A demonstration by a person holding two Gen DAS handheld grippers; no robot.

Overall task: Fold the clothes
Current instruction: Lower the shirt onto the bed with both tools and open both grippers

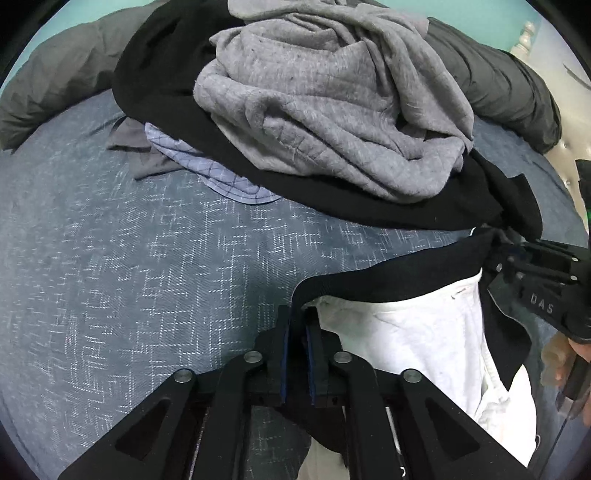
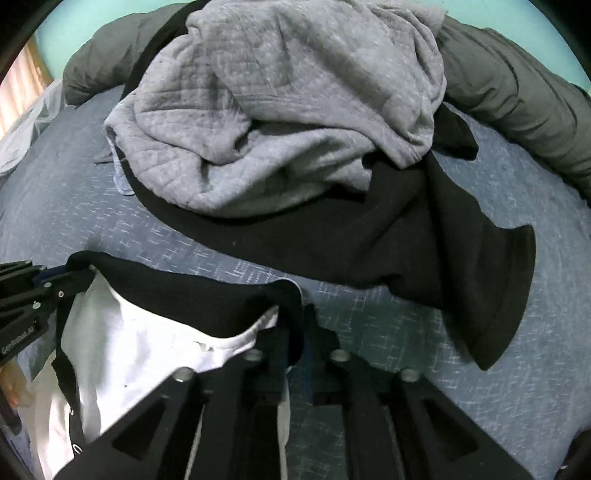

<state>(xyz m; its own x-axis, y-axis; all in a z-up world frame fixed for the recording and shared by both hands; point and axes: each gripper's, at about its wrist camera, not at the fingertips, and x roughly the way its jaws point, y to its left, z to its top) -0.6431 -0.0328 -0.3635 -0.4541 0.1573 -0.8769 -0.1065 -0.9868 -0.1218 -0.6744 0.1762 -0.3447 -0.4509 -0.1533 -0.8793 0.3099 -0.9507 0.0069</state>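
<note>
while both grippers, left and right, pinch the black-and-white garment's waistband taut, the heap of crumpled grey quilted and black clothes lies unfolded.

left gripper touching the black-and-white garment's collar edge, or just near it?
Touching. The left wrist view shows the left gripper shut on the black collar of the black-and-white garment, fabric pinched between its fingers.

"DAS" on right tongs; "GenRobot.AI" on left tongs.

Blue patterned bedspread covers the bed. Dark grey-green duvet bunched along far edge. Teal wall behind. White bedpost finial at right.
</note>
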